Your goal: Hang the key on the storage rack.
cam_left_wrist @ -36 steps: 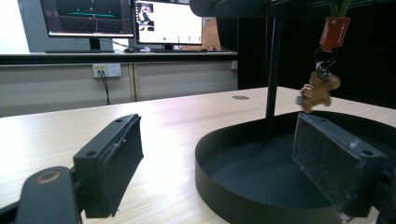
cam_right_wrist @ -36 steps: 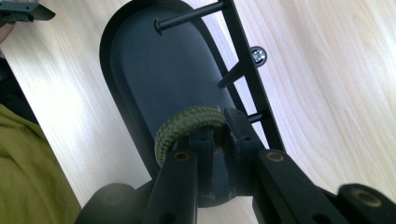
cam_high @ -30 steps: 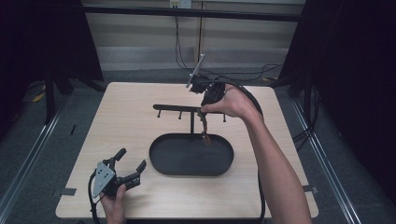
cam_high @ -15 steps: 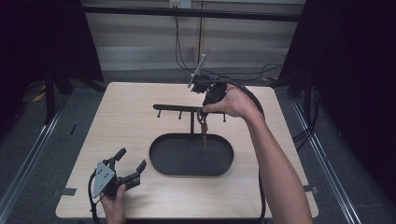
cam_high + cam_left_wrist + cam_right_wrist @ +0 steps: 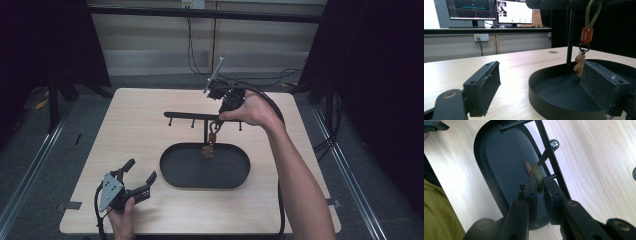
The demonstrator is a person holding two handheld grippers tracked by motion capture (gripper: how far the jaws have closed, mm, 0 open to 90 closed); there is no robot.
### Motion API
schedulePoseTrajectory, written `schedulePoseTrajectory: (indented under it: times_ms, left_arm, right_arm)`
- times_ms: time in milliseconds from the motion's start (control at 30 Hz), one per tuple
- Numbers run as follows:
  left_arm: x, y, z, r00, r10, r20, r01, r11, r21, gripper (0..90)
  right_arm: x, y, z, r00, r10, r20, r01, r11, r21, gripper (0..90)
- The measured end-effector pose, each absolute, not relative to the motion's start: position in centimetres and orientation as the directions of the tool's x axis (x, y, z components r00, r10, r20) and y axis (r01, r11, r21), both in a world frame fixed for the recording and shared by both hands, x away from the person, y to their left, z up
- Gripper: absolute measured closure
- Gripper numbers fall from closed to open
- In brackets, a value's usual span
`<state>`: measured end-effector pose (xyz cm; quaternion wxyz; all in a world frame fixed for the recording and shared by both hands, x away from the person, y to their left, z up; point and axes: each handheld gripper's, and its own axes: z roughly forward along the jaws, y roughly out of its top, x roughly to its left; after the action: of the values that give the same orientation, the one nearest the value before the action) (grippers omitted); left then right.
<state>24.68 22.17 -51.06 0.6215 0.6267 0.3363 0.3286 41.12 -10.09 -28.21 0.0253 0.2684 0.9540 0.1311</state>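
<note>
wooden table (image 5: 130, 130), black oval tray (image 5: 172, 172), right hand-held gripper (image 5: 537, 185) pinching keychain cord (image 5: 538, 176), left hand-held gripper (image 5: 138, 175) spread

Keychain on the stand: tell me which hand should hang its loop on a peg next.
Right. The right claw is shut on the keychain's green cord loop right at the stand's crossbar. The left claw sits open near the table's front edge, away from the pegs.

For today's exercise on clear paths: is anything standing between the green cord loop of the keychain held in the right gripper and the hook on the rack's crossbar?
Nothing visible does. The right gripper is shut on the green cord loop right beside the crossbar, with one hook next to the loop. The keychain's charm hangs over the black tray.
</note>
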Motion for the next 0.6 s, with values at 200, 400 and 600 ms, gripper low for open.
schedulePoseTrajectory:
  times_ms: [200,400,600]
  left_arm:
    - [24.7,22.1,-51.1,0.557,0.830,-0.012,0.013,0.005,1.000,15.9]
    - [24.7,22.1,-51.1,0.558,0.830,-0.013,0.017,0.004,1.000,15.8]
    - [24.6,22.2,-51.1,0.558,0.829,-0.010,0.018,0.000,1.000,15.8]
  right_arm:
    - [40.4,-10.6,-28.4,-0.856,0.513,0.054,0.506,0.815,0.281,77.6]
    - [39.4,-11.4,-28.8,-0.857,0.511,0.062,0.501,0.801,0.328,77.0]
    - [38.4,-12.7,-29.6,-0.850,0.521,0.082,0.506,0.762,0.404,76.0]
